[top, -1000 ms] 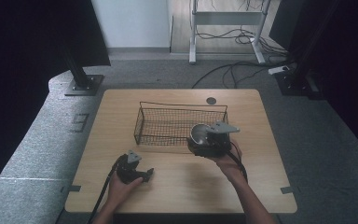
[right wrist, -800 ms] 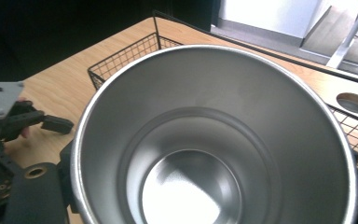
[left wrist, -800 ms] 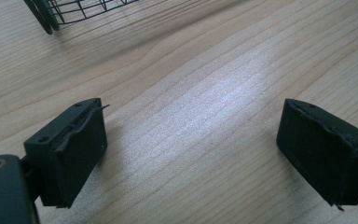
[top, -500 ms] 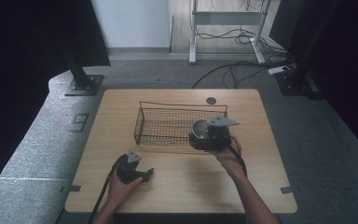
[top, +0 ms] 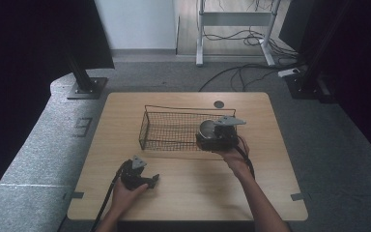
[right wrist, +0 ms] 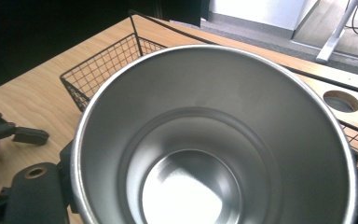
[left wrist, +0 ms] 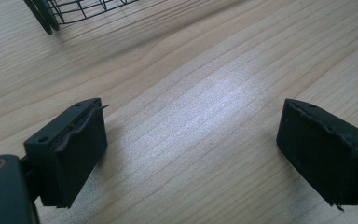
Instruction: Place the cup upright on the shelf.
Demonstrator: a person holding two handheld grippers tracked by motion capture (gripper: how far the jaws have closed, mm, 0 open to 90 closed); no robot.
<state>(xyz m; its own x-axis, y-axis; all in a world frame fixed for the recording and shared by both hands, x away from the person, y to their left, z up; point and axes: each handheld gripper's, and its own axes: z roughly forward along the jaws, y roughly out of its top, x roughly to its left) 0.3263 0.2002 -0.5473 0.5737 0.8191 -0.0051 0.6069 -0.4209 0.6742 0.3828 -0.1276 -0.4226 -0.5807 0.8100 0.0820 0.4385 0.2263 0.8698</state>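
Steel cup (right wrist: 214,140): shiny, empty, upright, over right end of wire basket (top: 166,126).

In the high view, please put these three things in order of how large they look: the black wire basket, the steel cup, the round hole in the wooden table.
1. Black wire basket, clearly the largest.
2. Round shiny steel cup, held in the right hand-held gripper.
3. Small dark round hole in the table, the smallest.

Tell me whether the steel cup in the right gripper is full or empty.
Empty. The right gripper view looks straight into the steel cup: its bare, shiny bottom shows, with nothing inside.
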